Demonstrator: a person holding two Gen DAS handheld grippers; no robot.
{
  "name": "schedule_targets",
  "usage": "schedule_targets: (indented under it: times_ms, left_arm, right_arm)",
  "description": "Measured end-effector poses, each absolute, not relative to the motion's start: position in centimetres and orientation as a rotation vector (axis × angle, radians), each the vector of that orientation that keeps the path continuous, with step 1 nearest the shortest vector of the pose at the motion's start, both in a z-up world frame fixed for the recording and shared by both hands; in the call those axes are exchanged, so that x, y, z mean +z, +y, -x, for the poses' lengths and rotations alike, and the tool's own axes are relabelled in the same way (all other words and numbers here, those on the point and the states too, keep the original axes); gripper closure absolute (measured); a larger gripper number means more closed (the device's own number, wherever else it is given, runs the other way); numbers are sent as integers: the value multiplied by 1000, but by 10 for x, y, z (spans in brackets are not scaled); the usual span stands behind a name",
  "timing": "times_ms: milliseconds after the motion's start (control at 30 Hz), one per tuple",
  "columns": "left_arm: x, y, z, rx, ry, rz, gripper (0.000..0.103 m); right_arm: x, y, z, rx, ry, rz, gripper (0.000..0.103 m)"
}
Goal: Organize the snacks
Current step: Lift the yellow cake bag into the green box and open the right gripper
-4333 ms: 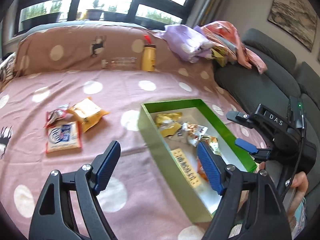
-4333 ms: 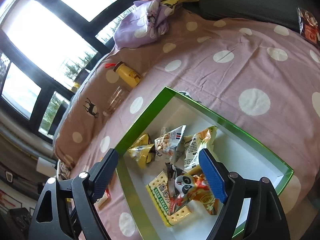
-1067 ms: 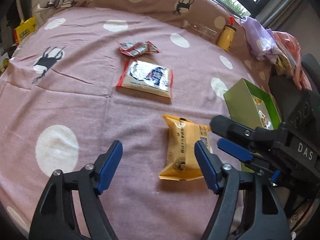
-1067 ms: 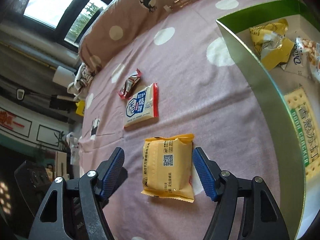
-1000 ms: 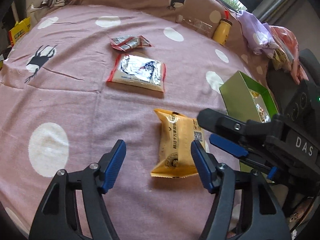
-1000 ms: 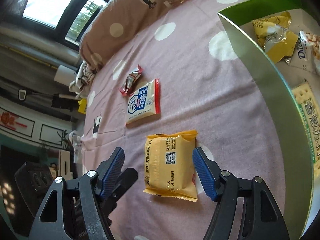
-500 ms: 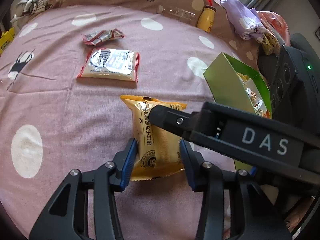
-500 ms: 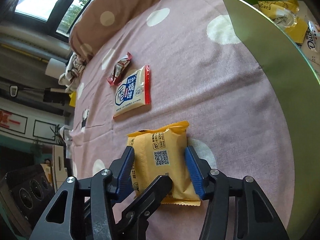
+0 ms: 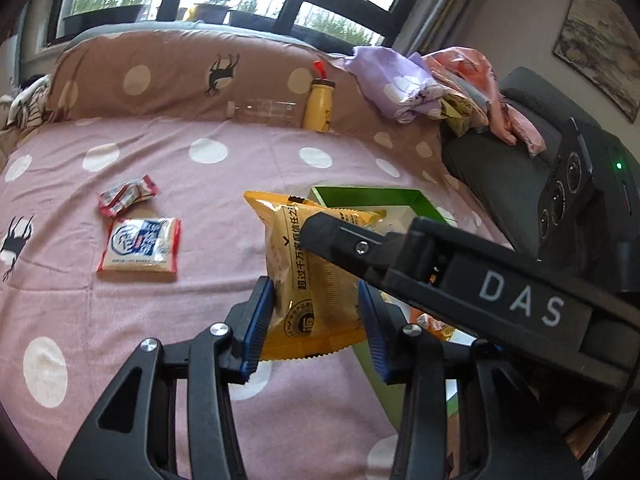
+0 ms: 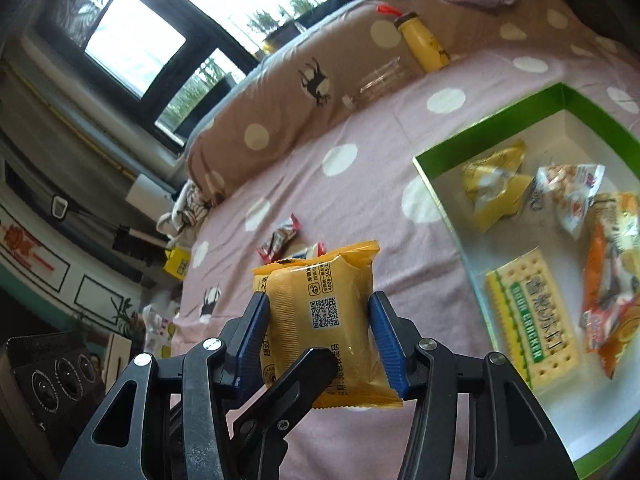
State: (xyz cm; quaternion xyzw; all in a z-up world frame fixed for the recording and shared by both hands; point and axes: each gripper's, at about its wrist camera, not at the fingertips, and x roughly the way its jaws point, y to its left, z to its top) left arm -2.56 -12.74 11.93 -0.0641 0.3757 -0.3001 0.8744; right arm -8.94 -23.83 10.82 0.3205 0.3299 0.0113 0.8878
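Observation:
A yellow snack packet (image 9: 308, 276) is held in the air above the pink dotted bed cover, squeezed from both sides by both grippers. My left gripper (image 9: 316, 328) is shut on it. My right gripper (image 10: 320, 340) is shut on it too, and the packet (image 10: 320, 312) shows its QR code there. The right gripper's body crosses the left wrist view in front of the packet. The green box (image 10: 568, 92) lies to the right with several snacks inside; its far rim (image 9: 368, 191) shows behind the packet.
A white-and-blue packet (image 9: 138, 246) and a small red-white wrapper (image 9: 126, 196) lie on the cover at left. A yellow bottle (image 9: 318, 106) and a clear bottle (image 9: 264, 110) rest against the brown pillow. Clothes (image 9: 420, 84) are piled at the back right.
Both grippers closed on the yellow packet and lifted it off the cover. It has moved up and toward the green box.

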Motion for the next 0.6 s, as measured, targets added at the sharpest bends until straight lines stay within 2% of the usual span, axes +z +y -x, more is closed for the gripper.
schedule_targets:
  times_ms: [267,600]
  left_arm:
    - [125,-185,13,-815,799,24,61]
    - [93,-221,-3,-907,929,68,61]
  right_arm:
    - [120,-290,123,-143,550,-740,48]
    - [98,-328,128,-290,612,-823,48]
